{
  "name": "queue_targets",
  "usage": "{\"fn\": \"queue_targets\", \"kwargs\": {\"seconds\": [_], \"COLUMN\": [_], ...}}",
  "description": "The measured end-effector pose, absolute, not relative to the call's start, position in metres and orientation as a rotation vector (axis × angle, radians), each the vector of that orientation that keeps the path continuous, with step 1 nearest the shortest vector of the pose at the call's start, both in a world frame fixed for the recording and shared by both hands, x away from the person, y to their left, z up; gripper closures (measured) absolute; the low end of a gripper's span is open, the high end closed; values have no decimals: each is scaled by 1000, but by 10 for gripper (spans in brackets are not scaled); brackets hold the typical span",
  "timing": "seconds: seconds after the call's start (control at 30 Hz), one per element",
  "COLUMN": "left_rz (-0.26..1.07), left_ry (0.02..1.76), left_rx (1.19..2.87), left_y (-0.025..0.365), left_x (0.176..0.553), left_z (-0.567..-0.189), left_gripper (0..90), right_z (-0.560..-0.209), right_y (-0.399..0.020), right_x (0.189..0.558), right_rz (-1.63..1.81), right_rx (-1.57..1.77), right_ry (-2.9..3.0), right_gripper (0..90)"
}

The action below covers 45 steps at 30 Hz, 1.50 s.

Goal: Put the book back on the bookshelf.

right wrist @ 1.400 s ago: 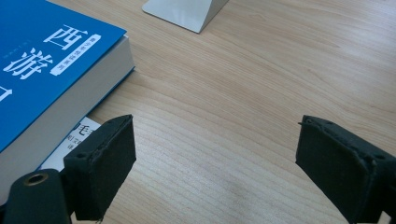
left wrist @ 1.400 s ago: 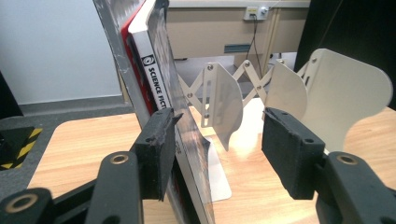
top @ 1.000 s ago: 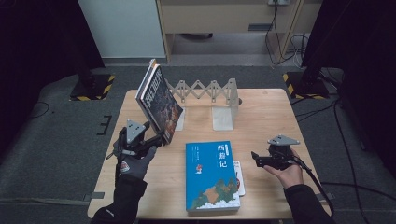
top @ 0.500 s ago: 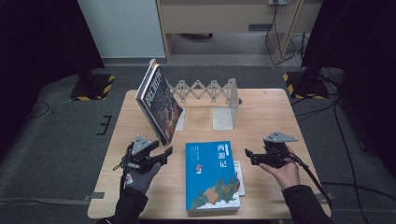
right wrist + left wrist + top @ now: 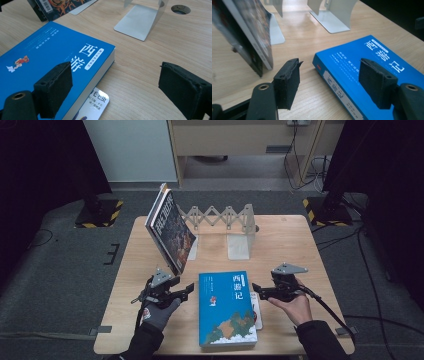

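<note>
The blue book (image 5: pixel 227 309) lies flat at the near middle of the table (image 5: pixel 295 240), between both grippers. The left gripper (image 5: pixel 189 290) has just been opening; its jaws stand wide and empty by the spine, and the right gripper (image 5: pixel 256 288) gapes empty at the opposite edge. Best to straddle both edges evenly before closing, then lift toward the folding bookend rack (image 5: pixel 225 222), beside the leaning books (image 5: pixel 170 232).
</note>
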<state>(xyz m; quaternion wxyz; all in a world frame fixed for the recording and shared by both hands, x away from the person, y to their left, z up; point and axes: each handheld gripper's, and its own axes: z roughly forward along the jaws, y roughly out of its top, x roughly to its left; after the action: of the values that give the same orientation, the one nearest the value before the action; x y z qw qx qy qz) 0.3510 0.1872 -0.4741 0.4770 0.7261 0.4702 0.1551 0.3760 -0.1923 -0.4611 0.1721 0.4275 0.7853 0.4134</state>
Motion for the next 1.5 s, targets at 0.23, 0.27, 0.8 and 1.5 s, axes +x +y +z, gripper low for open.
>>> {"fn": "queue_targets", "kwargs": {"seconds": [0.23, 0.27, 0.8, 1.5], "left_rz": [301, 286, 193, 51], "left_ry": [1128, 1125, 1130, 1166], "left_rx": [1786, 1790, 1875, 1797], "left_y": [179, 179, 155, 149], "left_x": [359, 361, 376, 391], "left_z": [-485, -487, -513, -528], "left_gripper": [313, 313, 281, 182], "right_z": [-462, -464, -488, -502], "right_y": [-176, -174, -150, -144], "right_x": [375, 376, 375, 372], "right_rz": [1195, 1199, 1145, 1164], "right_rx": [1186, 1191, 1189, 1238], "right_ry": [2263, 2273, 2380, 2437], "right_gripper": [122, 121, 126, 126]}}
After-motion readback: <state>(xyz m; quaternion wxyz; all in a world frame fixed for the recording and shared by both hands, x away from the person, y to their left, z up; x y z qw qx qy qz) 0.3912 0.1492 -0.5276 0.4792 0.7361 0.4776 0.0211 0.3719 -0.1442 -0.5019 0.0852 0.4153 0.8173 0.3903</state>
